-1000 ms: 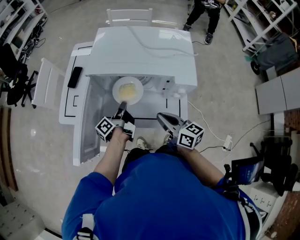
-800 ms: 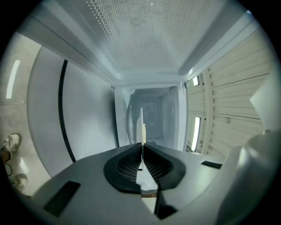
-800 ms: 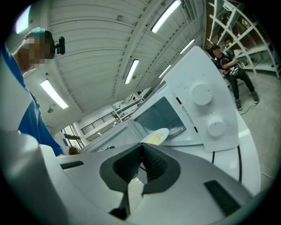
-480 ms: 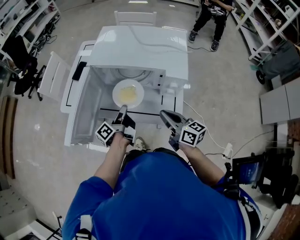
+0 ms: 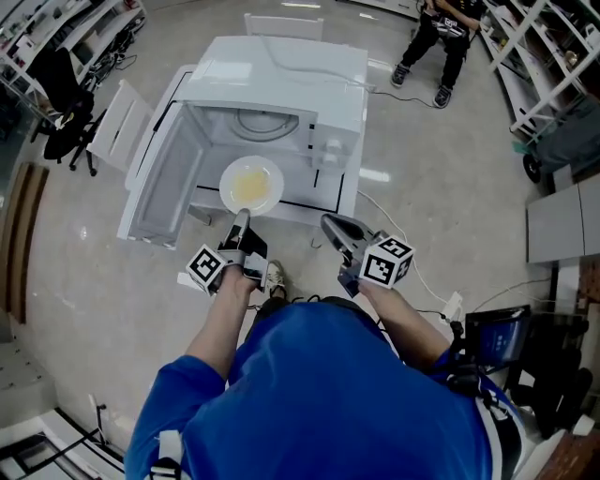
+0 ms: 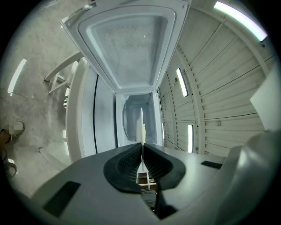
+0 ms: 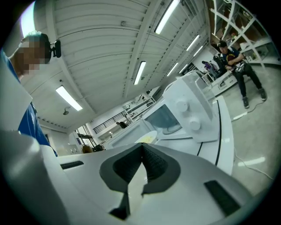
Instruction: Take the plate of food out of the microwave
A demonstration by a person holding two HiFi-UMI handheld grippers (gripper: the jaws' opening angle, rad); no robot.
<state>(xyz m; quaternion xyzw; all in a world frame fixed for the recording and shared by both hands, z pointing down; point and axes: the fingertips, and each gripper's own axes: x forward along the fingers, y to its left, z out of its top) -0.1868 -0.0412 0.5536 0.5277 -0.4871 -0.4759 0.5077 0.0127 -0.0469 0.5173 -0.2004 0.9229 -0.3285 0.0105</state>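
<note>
A white plate (image 5: 250, 185) with yellow food hangs just in front of the open white microwave (image 5: 281, 84), level with its lower front edge. My left gripper (image 5: 242, 218) is shut on the plate's near rim. In the left gripper view the plate (image 6: 141, 125) shows edge-on between the pads of my left gripper (image 6: 142, 145), with the microwave's cavity (image 6: 131, 115) behind it. My right gripper (image 5: 334, 231) hangs shut and empty to the plate's right, apart from it. In the right gripper view, past my right gripper (image 7: 141, 147), the plate (image 7: 145, 138) and the microwave (image 7: 184, 107) show.
The microwave door (image 5: 167, 178) stands swung out to the left. The microwave stands on a white table (image 5: 349, 183). A white chair (image 5: 117, 127) is at the left, another chair (image 5: 281, 24) behind. A person (image 5: 441, 36) sits at the back right. Cables (image 5: 412, 267) lie on the floor.
The left gripper has drawn the plate back out of the cavity toward me. The microwave now lies farther off in the head view. The right gripper stayed shut beside it.
</note>
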